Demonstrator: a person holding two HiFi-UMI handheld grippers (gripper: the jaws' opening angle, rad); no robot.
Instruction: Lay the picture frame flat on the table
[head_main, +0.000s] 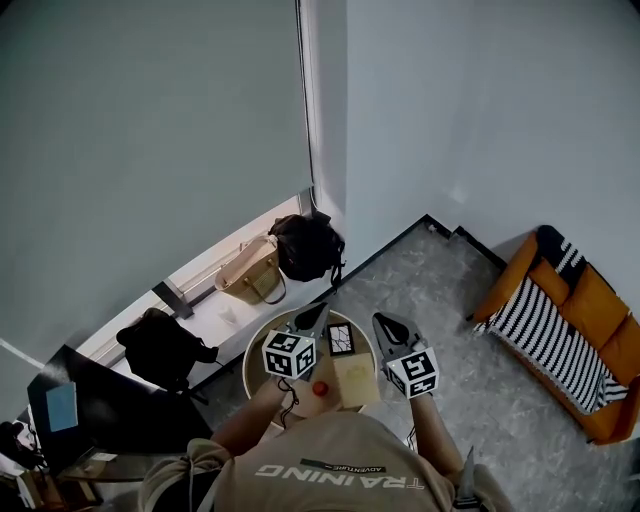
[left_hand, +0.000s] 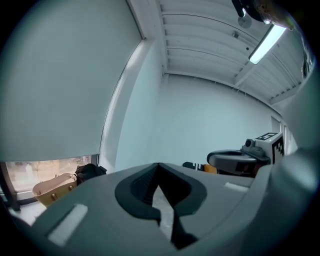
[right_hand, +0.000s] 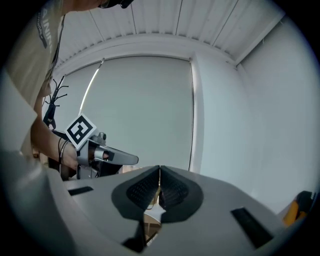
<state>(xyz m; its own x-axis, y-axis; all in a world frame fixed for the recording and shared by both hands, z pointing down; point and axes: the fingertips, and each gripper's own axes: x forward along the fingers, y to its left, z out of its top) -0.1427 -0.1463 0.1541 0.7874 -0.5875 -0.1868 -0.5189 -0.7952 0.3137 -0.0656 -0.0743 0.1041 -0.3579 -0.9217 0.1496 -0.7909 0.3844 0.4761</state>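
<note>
Hovering over round table (head_main: 256, 345), both grippers empty: left gripper (head_main: 316, 314) jaws pressed together, right gripper (head_main: 384, 322) jaws pressed together too. Picture frame (head_main: 340, 338) on table between them, left gripper at its 10 o'clock, right gripper at its 2 o'clock. Small red thing (head_main: 320, 388) at frame's 7 o'clock

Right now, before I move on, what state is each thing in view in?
Left tongs: shut, empty.
Right tongs: shut, empty.
Small dark-edged picture frame: on the round wooden table, face showing from above, seemingly flat; too small to be sure.
Grey roller blind: lowered almost fully, with a gap at the bottom.
Tan handbag: upright on the window ledge.
Long ceiling tube light: on.
</note>
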